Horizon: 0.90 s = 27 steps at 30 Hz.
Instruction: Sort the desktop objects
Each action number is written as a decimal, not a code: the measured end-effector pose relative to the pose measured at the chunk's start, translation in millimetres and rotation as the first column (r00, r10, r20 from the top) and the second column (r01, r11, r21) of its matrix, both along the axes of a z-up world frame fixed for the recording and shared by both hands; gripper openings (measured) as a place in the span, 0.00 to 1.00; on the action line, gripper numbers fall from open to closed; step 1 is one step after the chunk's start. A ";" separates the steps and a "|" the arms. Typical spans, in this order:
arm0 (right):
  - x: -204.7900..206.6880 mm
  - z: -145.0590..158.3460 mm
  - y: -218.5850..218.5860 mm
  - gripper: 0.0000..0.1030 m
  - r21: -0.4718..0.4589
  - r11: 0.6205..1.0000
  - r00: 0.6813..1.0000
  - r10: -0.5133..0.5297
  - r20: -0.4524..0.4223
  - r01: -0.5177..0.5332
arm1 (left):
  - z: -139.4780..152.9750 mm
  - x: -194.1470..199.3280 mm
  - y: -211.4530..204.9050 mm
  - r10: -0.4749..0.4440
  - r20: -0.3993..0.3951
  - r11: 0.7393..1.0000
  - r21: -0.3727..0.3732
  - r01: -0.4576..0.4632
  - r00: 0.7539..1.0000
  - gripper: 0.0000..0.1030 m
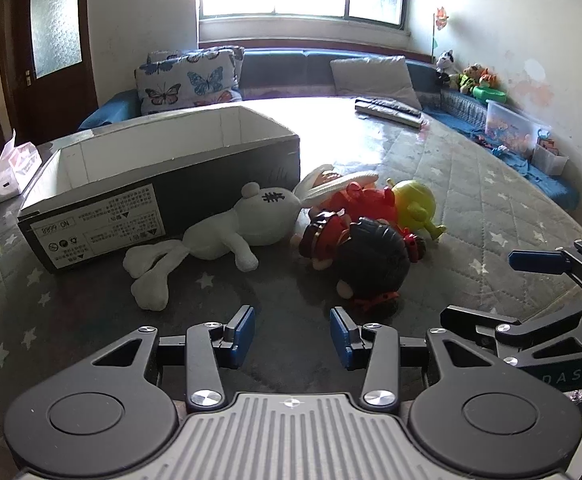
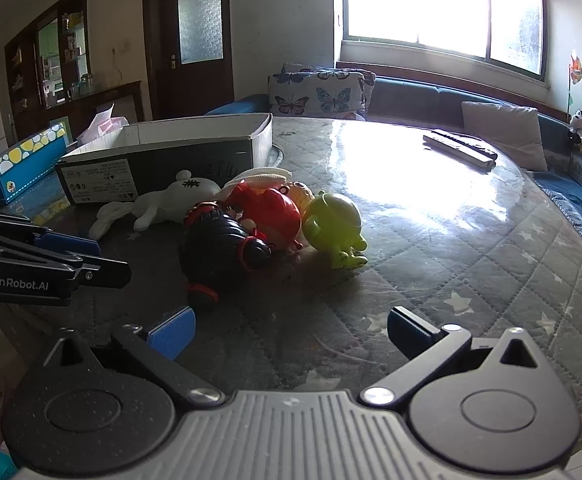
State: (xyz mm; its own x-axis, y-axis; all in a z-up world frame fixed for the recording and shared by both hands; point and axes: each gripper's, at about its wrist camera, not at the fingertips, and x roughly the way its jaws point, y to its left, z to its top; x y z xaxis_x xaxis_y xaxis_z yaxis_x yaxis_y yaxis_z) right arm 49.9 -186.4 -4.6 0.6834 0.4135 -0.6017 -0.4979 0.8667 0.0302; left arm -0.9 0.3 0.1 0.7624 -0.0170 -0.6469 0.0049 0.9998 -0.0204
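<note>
A heap of toys lies mid-table: a white plush rabbit, a black-haired doll in red, a red round toy and a green one-eyed figure. An open, empty shoebox stands behind the rabbit. My left gripper is open, just short of the doll, holding nothing. My right gripper is open wider, empty, in front of the doll and the green figure. Each gripper shows at the edge of the other's view.
The table has a quilted star cover under clear plastic. Remote controls lie at the far side. A blue dotted box and a tissue pack sit left of the shoebox. A sofa with cushions runs behind.
</note>
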 end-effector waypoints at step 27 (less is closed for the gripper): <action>-22.3 -10.8 1.9 1.00 -0.025 1.000 1.000 0.007 -0.029 -0.008 | -6.2 6.4 -2.9 0.091 -0.077 0.994 0.065 -0.086 0.993 0.43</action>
